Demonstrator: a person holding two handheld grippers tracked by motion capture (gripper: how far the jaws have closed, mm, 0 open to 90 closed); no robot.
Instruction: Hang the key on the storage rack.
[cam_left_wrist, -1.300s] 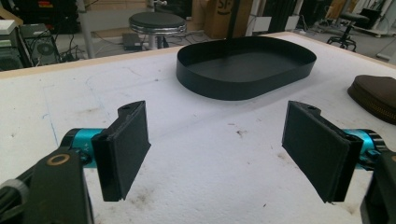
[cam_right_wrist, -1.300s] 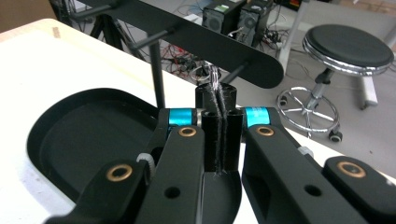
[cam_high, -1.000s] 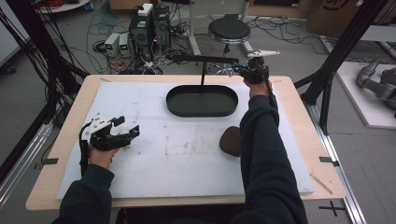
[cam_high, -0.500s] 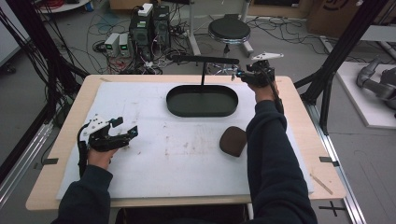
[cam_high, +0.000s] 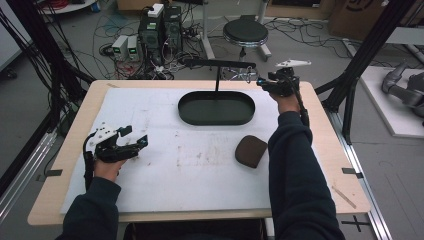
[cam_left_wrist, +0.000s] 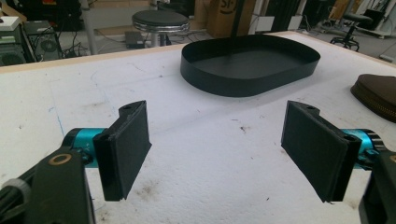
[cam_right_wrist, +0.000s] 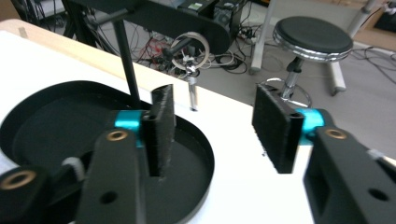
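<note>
A black stand's post rises from a black oval tray (cam_high: 216, 120) at the table's far middle, and its horizontal bar (cam_high: 220, 63) carries a metal key ring (cam_right_wrist: 189, 50) with a small key dangling below. My right gripper (cam_right_wrist: 215, 126) is raised at the tray's far right end, open, jaws aimed at the ring and a little short of it; it is also seen from above (cam_high: 261, 81). My left gripper (cam_high: 134, 143) rests low over the white mat at the near left, open and empty, its pads (cam_left_wrist: 126, 147) wide apart. A brown zip pouch (cam_high: 251, 150) lies on the mat near the tray.
A white mat (cam_high: 190, 165) covers most of the wooden table (cam_high: 345, 190). Behind the table stand a round stool (cam_high: 245, 32), computer boxes (cam_high: 160, 27) and tangled cables on the floor. Black frame poles (cam_high: 367, 55) rise at both sides.
The right forearm has swung to the right, uncovering the brown pouch, while its gripper stays by the key ring. The left gripper has barely moved.
</note>
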